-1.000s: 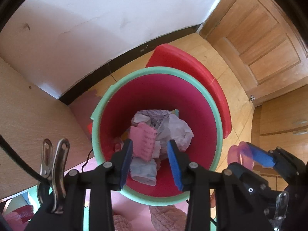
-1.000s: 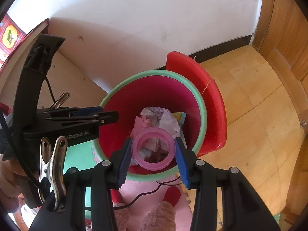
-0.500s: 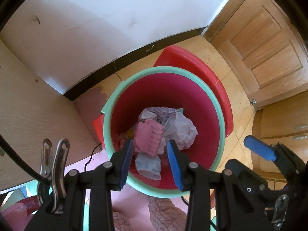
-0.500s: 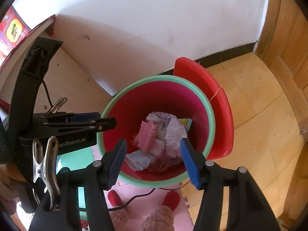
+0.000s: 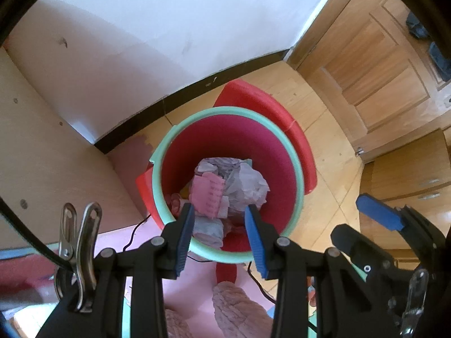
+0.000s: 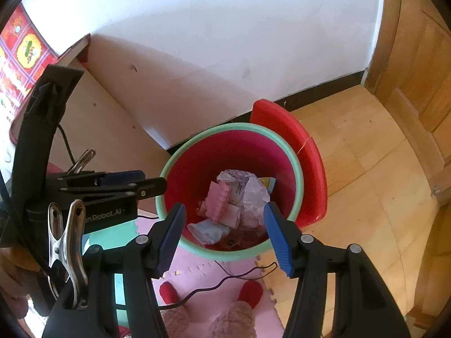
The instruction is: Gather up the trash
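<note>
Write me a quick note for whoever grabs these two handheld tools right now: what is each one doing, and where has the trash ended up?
Left tool: open, holding nothing, above the bin.
Right tool: open wide, holding nothing, also above the bin.
Trash bin: red with a green rim, on the floor by the wall, its red lid tipped back.
Done: crumpled paper, a pink wrapper and other scraps lie inside.
Left: no other loose trash shows in these views; look around for more.

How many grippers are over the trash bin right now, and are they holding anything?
2. The left gripper and the right gripper hang side by side above the trash bin, both open and empty.
</note>
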A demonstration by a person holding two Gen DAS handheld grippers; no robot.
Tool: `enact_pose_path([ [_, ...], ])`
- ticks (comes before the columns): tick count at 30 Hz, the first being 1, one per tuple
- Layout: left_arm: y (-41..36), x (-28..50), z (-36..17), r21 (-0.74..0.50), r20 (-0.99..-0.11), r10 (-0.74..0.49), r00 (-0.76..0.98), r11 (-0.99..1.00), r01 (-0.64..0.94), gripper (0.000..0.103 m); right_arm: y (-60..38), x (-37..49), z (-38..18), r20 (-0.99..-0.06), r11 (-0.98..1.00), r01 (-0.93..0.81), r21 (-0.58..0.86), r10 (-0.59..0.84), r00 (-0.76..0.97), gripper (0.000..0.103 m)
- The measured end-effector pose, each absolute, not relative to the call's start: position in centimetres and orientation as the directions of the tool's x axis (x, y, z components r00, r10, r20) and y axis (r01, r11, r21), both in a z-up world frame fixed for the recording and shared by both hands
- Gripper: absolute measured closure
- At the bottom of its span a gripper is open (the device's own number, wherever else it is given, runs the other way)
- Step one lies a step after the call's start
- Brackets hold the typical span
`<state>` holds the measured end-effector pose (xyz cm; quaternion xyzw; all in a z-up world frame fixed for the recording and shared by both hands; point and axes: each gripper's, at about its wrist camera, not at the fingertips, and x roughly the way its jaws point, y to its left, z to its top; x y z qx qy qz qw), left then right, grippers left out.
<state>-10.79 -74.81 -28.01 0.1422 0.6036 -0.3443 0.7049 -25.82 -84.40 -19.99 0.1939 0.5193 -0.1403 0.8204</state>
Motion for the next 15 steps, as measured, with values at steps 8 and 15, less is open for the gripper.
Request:
enact_pose_path([
  [8,-72.7,-12.7,-23.4,-0.237,-0.934,-0.354,0.047,0.714,0.659,0.064,-83.1,-27.2,-15.9,-0.890,0.892,0.424,0.160,-0.055,0.453,0.044],
  [15,-70.1,-13.9,-17.3,-0.253,-0.904,-0.416,0.096,0.704,0.663,0.064,-81.6,-27.8,-10.6,-0.854,0.895,0.417,0.158,-0.088,0.513,0.044],
])
